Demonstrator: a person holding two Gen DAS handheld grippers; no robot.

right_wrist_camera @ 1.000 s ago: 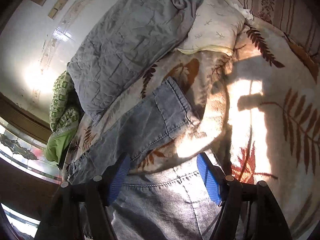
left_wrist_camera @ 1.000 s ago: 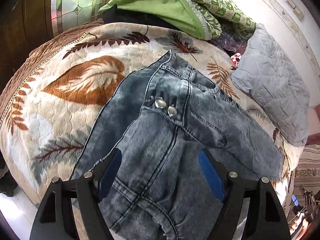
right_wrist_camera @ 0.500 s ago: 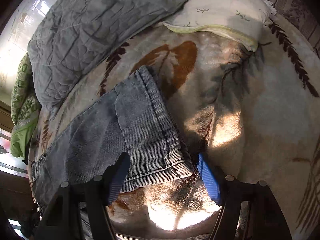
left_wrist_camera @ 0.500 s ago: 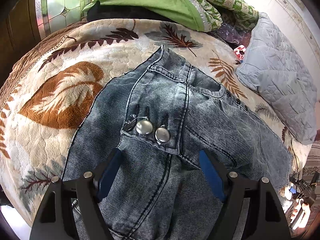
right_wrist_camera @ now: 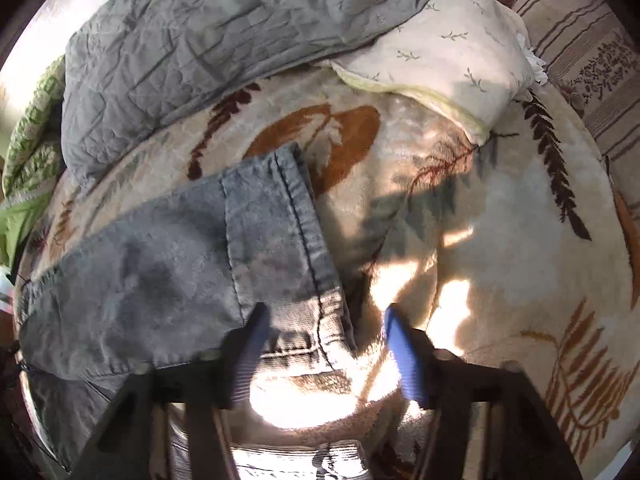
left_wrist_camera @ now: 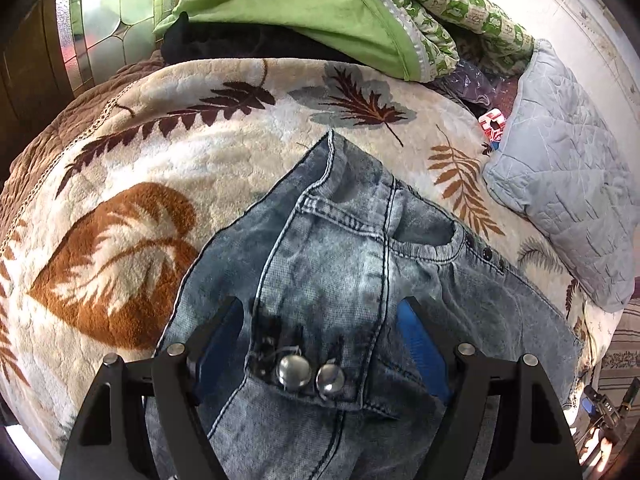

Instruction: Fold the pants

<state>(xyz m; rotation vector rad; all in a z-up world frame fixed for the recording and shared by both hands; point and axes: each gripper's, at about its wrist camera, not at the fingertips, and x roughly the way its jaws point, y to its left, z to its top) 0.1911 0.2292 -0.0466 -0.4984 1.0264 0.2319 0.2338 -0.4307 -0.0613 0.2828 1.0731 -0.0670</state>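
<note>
On the blanket (left_wrist_camera: 132, 184), unlabelled jeans (left_wrist_camera: 344, 248) lie between the wide left gripper (left_wrist_camera: 320, 344) and opening right gripper (right_wrist_camera: 324, 344).

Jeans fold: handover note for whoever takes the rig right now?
Left gripper: open, nothing held, poised over the waistband with the two metal buttons between its fingers.
Right gripper: jaws opening, nothing held; the leg cuff lies between its fingers, pads not pressing it.
Jeans lie spread flat on the leaf-print blanket, one leg running toward the grey quilted pillow.
Done: pants laid out, both grippers lined up at waist and cuff.
Left: grasp both ends, make the folds; I see no finished fold yet.
</note>
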